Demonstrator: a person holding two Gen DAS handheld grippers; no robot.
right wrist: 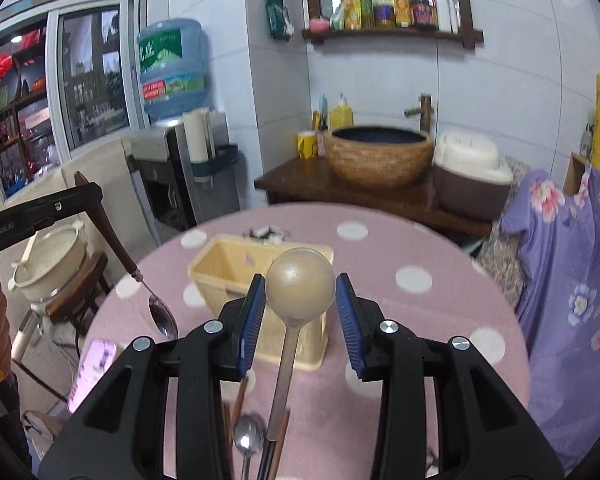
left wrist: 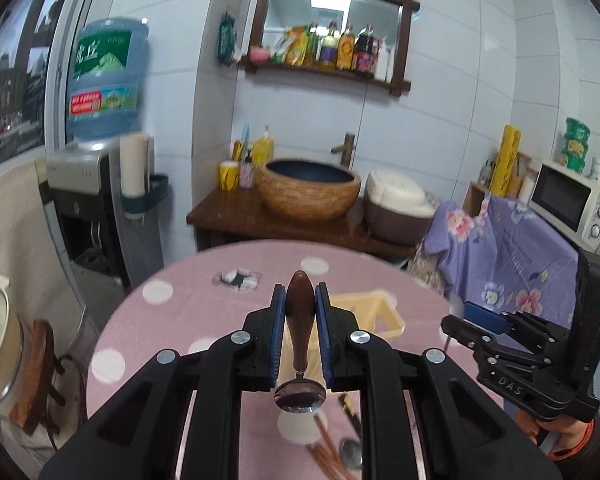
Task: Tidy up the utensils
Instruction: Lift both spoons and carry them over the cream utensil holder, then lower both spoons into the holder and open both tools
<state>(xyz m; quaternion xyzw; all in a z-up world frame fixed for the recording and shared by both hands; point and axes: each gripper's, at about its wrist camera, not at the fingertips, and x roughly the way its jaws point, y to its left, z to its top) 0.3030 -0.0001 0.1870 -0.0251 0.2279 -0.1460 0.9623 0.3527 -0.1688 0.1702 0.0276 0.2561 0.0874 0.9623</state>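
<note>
Utensil holder (right wrist: 260, 300) directly ahead of right gripper (right wrist: 300, 312); chopsticks (right wrist: 278, 446) and metal spoon (right wrist: 247, 446) on table (right wrist: 420, 320) beneath it; basin (right wrist: 379, 154) behind.

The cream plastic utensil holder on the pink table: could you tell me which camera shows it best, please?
The right wrist view: the cream plastic utensil holder shows its open top and front wall. In the left wrist view only a corner shows behind the left tongs.

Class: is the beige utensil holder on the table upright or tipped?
Upright: the utensil holder stands on its base, open top facing up, on the pink table.
</note>
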